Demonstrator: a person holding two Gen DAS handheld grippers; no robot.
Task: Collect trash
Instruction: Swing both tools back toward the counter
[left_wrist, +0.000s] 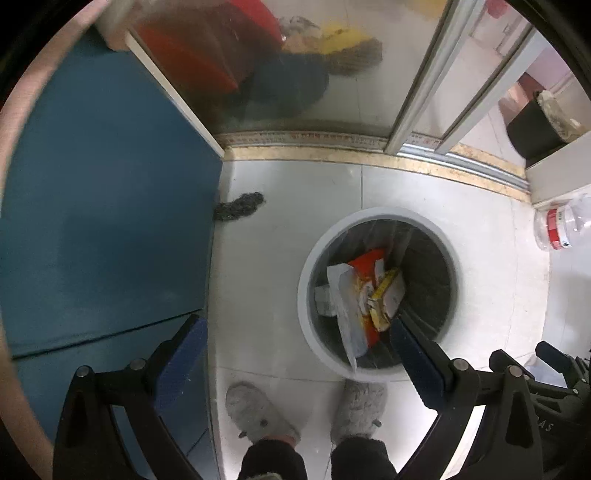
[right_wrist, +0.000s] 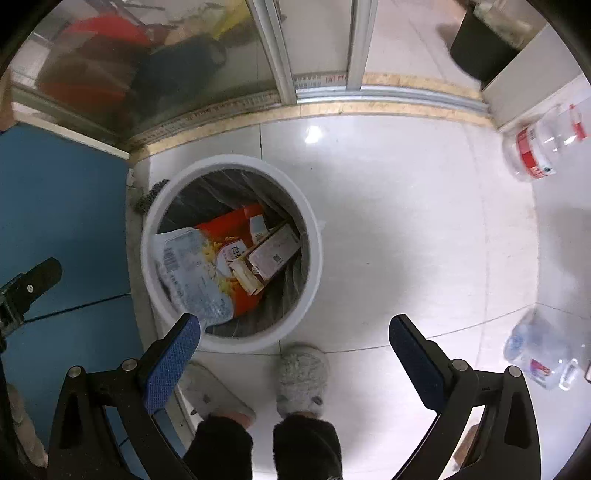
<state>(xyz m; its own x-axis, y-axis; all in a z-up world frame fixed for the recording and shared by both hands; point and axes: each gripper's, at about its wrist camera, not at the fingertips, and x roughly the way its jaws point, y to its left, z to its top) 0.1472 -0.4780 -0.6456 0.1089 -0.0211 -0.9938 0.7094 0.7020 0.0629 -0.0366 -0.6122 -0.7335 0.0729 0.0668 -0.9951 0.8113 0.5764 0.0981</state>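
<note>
Counting the scene gives one white round bin (right_wrist: 314, 236) lined with a dark bag, two grippers, two grey fluffy slippers and several pieces of trash. Inside the bin lie one orange snack bag (right_wrist: 225, 236) with a silvery back, and one small carton (right_wrist: 275, 253) resting on it toward the right side; a yellow-printed box (left_wrist: 384, 299) shows beside them in the left wrist view. The left gripper (left_wrist: 295, 354) hangs with its blue pads spread wide and nothing between them, its right finger over the bin's near rim (left_wrist: 310, 332). The right gripper (right_wrist: 295, 350) also stands wide apart and empty, its left finger just over the bin's near edge.

The right wrist view shows two clear plastic bottles on the floor: one with a red label (right_wrist: 543, 144) at the upper right, another (right_wrist: 543, 350) at the lower right. The left wrist view shows only the red-labelled bottle (left_wrist: 565, 225), plus a dark fuzzy clump (left_wrist: 242, 205) on the floor beside a blue panel (left_wrist: 103, 221). A black container (left_wrist: 532, 129) sits beyond the door track in both views.

The floor (right_wrist: 406, 221) is pale glossy tile. A sliding glass door (left_wrist: 295, 66) with a metal track runs across the top, with blurred red, yellow and dark shapes behind the glass. The slippers (right_wrist: 303, 376) stand just before the bin, with dark trouser cuffs above them.
</note>
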